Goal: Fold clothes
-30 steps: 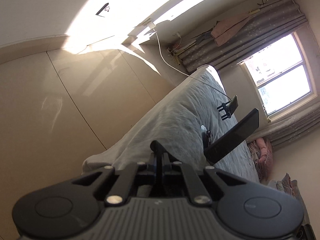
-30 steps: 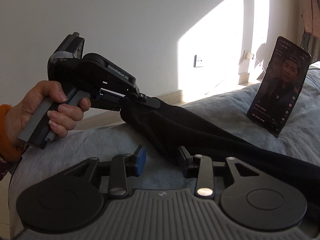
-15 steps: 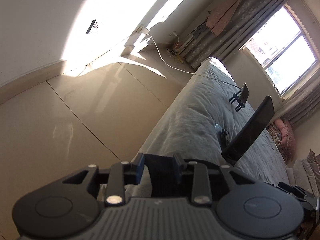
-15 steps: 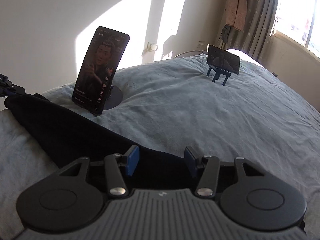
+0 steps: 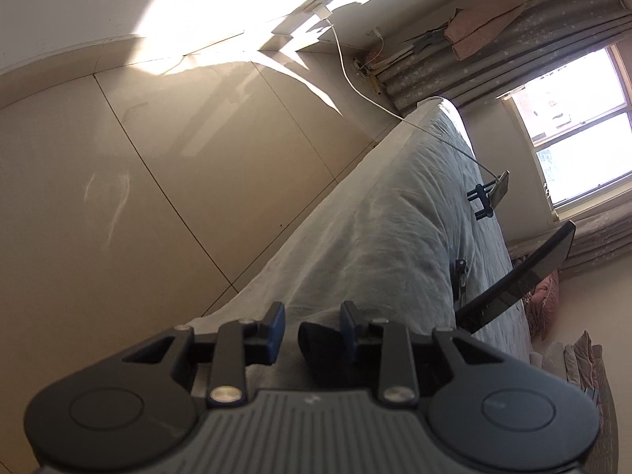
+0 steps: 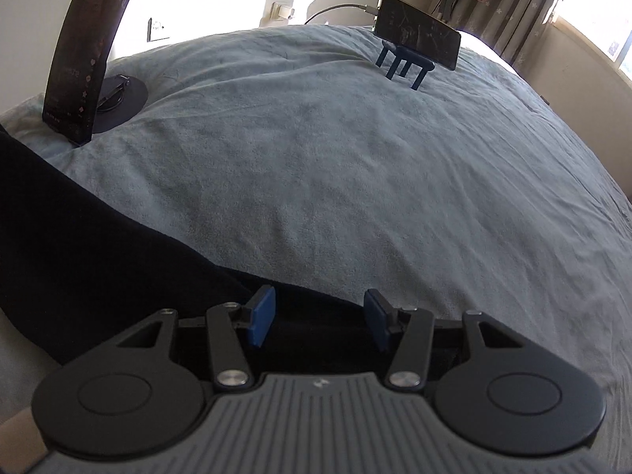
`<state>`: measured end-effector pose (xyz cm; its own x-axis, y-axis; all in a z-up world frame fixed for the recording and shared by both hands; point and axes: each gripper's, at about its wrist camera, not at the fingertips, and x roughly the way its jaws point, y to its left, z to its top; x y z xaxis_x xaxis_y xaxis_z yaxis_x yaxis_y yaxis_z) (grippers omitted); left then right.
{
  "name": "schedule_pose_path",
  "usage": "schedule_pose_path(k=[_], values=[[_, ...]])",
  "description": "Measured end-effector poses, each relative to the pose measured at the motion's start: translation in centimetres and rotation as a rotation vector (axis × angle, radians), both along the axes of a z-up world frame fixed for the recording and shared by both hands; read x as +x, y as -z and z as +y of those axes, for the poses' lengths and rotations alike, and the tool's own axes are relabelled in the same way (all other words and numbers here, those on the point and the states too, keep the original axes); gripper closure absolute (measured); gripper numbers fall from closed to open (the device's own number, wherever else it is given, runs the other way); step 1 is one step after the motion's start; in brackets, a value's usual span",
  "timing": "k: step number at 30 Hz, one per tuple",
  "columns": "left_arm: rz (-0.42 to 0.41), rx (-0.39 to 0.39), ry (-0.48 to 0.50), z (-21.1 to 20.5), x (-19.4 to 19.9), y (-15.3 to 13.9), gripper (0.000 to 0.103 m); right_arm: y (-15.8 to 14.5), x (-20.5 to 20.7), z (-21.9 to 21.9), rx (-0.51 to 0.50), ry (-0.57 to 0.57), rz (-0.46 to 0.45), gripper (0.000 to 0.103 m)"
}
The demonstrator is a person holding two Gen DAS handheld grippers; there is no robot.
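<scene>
Right tongs (image 6: 318,322) swung past phone (image 6: 85,55); black garment (image 6: 98,260) edge cut off.

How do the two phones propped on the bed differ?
The near phone stands upright in portrait on a round black base; the far phone lies sideways in landscape on a blue legged stand. Only the far phone has a cable plugged in. Both rest on the grey-blue bedspread.

- Black garment (image 6: 91,237): dark, soft, unpatterned cloth.
- Lies stretched in a long band across the near edge of the grey-blue bedspread, from the left side toward the lower middle.
- Far edge smooth and slanting.
- Shows in the left wrist view as a small dark fold (image 5: 320,349).
</scene>
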<state>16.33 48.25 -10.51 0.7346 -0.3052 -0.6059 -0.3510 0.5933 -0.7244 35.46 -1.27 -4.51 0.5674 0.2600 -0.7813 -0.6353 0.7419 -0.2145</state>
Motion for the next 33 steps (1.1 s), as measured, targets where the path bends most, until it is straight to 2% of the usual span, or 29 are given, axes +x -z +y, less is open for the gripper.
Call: schedule_pose_path(k=[1,2,3,6,12,14,16,18,21,22,23,24,25,26,27,29,30,33], values=[[-0.012,0.002,0.009,-0.2,0.0,-0.2,0.092,0.0,-0.3,0.0,0.016,-0.006,0.014,0.082],[-0.03,0.021,0.018,-0.5,-0.1,-0.5,0.097,0.1,-0.7,0.2,0.026,-0.017,0.022,0.093],[-0.051,0.038,0.025,-0.8,-0.2,-0.9,0.097,0.1,-1.3,0.4,0.026,-0.026,0.012,0.098],[-0.166,0.088,0.001,-1.3,-1.5,-2.5,0.098,0.4,-3.7,0.9,-0.016,-0.037,-0.108,0.1],[-0.38,0.235,-0.095,-1.6,-3.8,-5.7,0.098,-1.2,-7.0,-2.0,0.162,0.088,-0.388,0.101],[-0.448,0.259,-0.118,-1.9,-4.2,-6.4,0.098,-1.6,-7.1,-2.5,0.2,0.111,-0.445,0.101],[-0.47,0.293,-0.139,-2.3,-4.1,-6.9,0.098,-1.5,-6.2,-2.2,0.195,0.13,-0.435,0.101],[-0.419,0.337,-0.137,-2.6,-3.0,-6.9,0.097,-0.9,-5.4,-1.4,0.171,0.134,-0.417,0.101],[-0.308,0.38,-0.109,-2.8,-1.3,-6.1,0.094,1.0,-3.4,0.1,0.112,0.152,-0.318,0.101],[-0.265,0.384,-0.109,-2.7,-0.8,-5.7,0.092,1.6,-3.1,0.6,0.089,0.157,-0.302,0.1],[-0.246,0.381,-0.108,-2.6,-0.6,-5.6,0.085,1.9,-3.0,1.0,0.069,0.159,-0.306,0.098],[-0.232,0.371,-0.107,-2.3,-0.7,-5.4,0.08,2.2,-3.0,1.3,0.054,0.161,-0.312,0.091],[-0.228,0.368,-0.108,-2.1,-1.0,-5.5,0.065,2.1,-3.1,1.4,0.054,0.162,-0.317,0.09],[-0.225,0.365,-0.11,-1.8,-1.2,-5.6,0.06,1.8,-3.3,1.3,0.068,0.163,-0.308,0.089],[-0.221,0.362,-0.111,-1.5,-1.5,-5.8,0.056,1.5,-3.4,1.1,0.086,0.16,-0.294,0.088],[-0.194,0.336,-0.108,-1.0,-2.1,-5.9,0.053,0.8,-4.2,0.9,0.108,0.146,-0.295,0.076],[-0.173,0.315,-0.104,-0.7,-2.4,-5.9,0.052,0.5,-4.6,0.8,0.115,0.137,-0.3,0.064],[-0.077,0.22,-0.107,0.0,-3.2,-5.1,0.048,-0.6,-6.0,0.5,0.153,0.102,-0.293,0.064]])
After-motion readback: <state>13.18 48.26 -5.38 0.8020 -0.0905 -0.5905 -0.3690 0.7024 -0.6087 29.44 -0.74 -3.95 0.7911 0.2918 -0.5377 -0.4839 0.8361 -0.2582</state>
